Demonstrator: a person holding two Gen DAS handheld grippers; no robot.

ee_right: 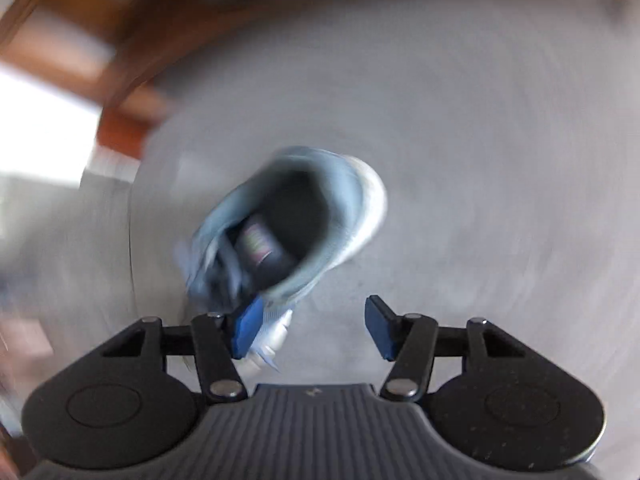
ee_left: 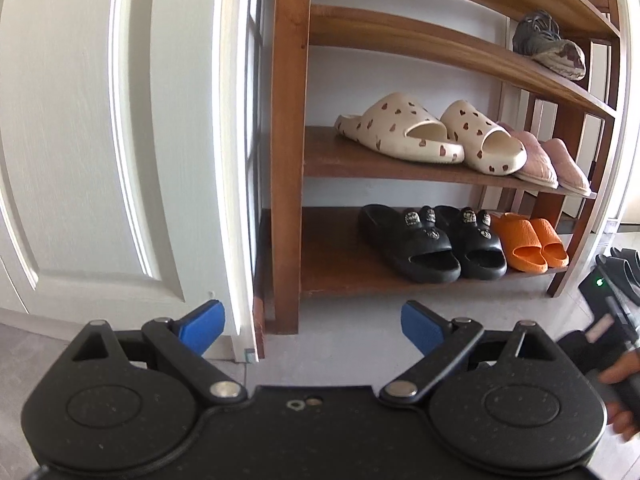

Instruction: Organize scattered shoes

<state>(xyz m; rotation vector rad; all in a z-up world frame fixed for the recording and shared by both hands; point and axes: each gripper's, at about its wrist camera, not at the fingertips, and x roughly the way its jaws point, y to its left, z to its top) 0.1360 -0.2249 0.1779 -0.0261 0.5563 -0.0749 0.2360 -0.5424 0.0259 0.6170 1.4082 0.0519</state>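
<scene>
A wooden shoe rack [ee_left: 288, 160] stands by a white door [ee_left: 100, 140], with 4 pairs and 1 lone sneaker [ee_left: 550, 46] shelved. A blue sneaker [ee_right: 296, 224] lies on the grey floor [ee_right: 480, 160], touching the wide-open right gripper [ee_right: 316, 326]; likely its mate, unshelved. The left gripper [ee_left: 312, 326] gapes empty.

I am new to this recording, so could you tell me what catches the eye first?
A wooden shoe rack fills the left wrist view, cream heart-print slides above black slides and orange slides. In the blurred right wrist view, a light blue sneaker sits on grey floor.
</scene>
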